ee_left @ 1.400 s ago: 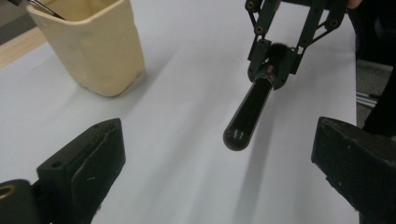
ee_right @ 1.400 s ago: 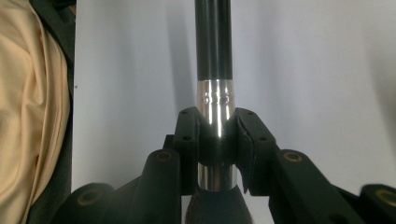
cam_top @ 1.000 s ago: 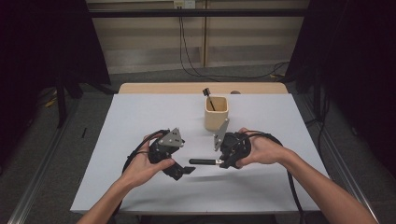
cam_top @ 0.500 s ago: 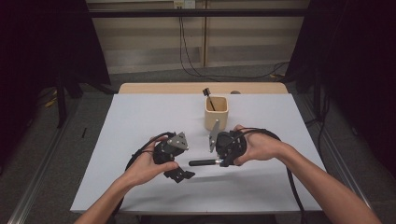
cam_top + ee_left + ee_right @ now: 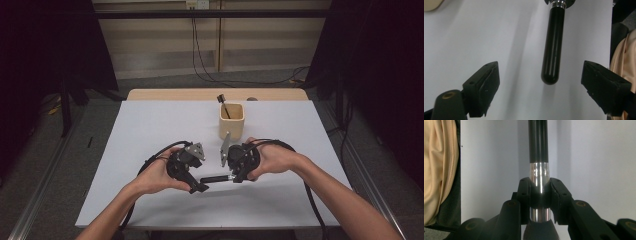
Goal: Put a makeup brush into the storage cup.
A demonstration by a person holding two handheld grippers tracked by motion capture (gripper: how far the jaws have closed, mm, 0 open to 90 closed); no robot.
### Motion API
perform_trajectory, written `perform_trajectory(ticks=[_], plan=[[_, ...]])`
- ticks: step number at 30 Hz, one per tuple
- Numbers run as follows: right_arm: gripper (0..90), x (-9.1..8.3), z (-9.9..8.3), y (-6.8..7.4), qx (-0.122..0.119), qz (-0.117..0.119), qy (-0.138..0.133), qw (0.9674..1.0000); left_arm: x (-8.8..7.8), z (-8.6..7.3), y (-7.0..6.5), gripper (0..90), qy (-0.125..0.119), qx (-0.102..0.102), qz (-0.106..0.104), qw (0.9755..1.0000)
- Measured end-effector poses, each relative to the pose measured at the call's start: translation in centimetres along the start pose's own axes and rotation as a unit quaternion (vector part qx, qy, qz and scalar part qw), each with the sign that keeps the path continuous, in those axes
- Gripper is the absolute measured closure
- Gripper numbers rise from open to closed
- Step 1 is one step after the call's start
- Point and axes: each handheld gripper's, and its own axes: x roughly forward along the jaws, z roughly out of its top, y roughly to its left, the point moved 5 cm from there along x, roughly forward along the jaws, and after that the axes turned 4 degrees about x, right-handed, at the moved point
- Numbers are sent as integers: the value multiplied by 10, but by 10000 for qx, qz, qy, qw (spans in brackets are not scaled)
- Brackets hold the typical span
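A brush with a black handle (image 5: 215, 178) and a silver ferrule (image 5: 539, 173) lies level just above the white table (image 5: 150, 130). My right gripper (image 5: 233, 178) is shut on the ferrule, its pads (image 5: 556, 192) pressing both sides. My left gripper (image 5: 197, 187) faces it from the left. In the left gripper view the handle's rounded end (image 5: 550, 75) hangs between the wide-apart jaws of the left gripper (image 5: 540, 67), touching neither pad. Those jaws have just been closing a little.
A cream square cup (image 5: 231, 121) stands on the table behind the grippers with another dark brush (image 5: 223, 104) leaning in it. Black cables (image 5: 155, 155) loop out from both grippers. The person's hand (image 5: 439, 170) lies close beside the right gripper's jaws.
The left gripper has edged slightly toward the brush handle and its jaws have narrowed a little. The right gripper keeps the brush in about the same place.
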Motion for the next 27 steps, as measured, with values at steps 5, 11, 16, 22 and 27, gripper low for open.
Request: perform_trajectory(ticks=[5, 11, 16, 22, 27], plan=[[716, 2, 0, -1, 6, 29, 18, 10000, 4, -1, 0, 253, 94, -24, -104, 9999], [716, 4, 2, -2, -9, 56, -24, 10000, 10, 1, 0, 361, 214, 48, -248, 9995], [715, 5, 2, -3, -5, 63, -99, 9999, 9, 5, 0, 437, 235, 77, -308, 9992], [715, 4, 0, -4, -6, 73, -191, 9998, 10, 12, -3, 531, 187, 197, -269, 9993], [716, 4, -1, -4, 4, 43, -249, 9997, 12, 13, -4, 569, 222, 192, -328, 9990]])
